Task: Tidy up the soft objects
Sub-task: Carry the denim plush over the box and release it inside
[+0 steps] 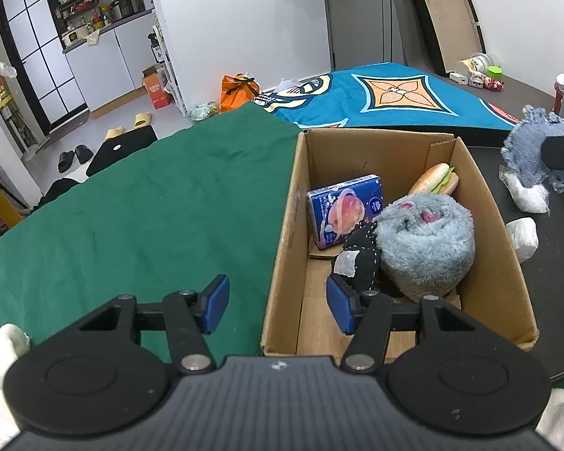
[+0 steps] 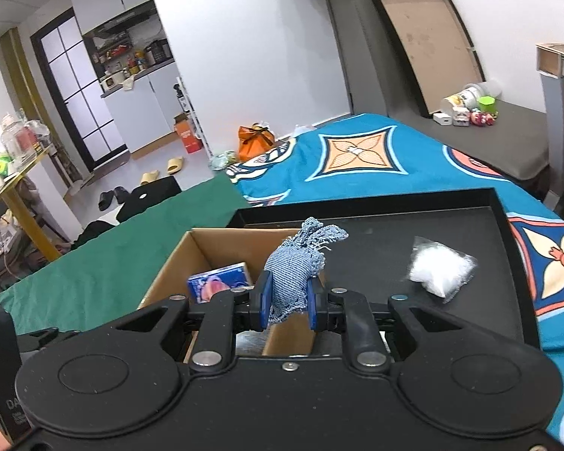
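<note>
My right gripper point(image 2: 287, 300) clamps the denim scrap point(image 2: 295, 274) over the box point(image 1: 282, 248); left gripper point(image 1: 278, 306) open; 4 items point(image 1: 425, 240) boxed, 2 white bags point(image 1: 522, 235) remain, I judge.

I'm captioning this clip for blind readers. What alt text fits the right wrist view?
The right gripper holds a frayed denim scrap between its jaws above an open cardboard box. A clear bag of white stuffing lies on the black tray beside it.

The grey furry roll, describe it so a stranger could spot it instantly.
Find the cardboard box between the green cloth and black tray. The furry roll lies inside, beside a black fabric piece. Nothing else there is fluffy grey with pink spots.
</note>
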A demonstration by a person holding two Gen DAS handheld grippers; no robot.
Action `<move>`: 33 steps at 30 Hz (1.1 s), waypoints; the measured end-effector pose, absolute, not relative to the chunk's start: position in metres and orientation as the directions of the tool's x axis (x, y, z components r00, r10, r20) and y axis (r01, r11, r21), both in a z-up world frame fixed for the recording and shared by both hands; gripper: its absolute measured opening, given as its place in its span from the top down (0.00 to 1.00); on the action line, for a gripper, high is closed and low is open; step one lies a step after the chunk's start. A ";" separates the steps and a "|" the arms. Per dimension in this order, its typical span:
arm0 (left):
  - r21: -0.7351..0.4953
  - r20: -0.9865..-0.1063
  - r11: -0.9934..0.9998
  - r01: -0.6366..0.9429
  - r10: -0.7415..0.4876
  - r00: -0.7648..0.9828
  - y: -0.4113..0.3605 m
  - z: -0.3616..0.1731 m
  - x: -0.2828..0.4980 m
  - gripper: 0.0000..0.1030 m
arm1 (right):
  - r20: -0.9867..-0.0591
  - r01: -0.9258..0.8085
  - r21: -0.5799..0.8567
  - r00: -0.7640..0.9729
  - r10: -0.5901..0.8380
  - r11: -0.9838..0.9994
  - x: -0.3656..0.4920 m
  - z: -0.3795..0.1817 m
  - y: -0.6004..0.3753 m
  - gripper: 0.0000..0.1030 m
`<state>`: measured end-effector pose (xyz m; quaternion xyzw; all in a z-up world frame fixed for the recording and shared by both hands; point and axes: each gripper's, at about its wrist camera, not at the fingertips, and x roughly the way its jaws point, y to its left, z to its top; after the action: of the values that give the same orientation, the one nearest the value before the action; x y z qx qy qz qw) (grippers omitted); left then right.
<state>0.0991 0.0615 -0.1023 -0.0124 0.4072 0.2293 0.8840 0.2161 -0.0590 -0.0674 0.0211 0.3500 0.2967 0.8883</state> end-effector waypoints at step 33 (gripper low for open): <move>0.047 -0.737 0.907 -0.419 0.315 0.598 0.081 -0.115 0.091 0.88 | -0.634 -0.602 0.391 0.372 0.678 0.696 0.206 -0.088 0.008 0.76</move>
<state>0.0909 0.0809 -0.1148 -0.0653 0.3983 0.2057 0.8915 0.2059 0.0082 -0.0880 0.0468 0.4052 0.3868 0.8270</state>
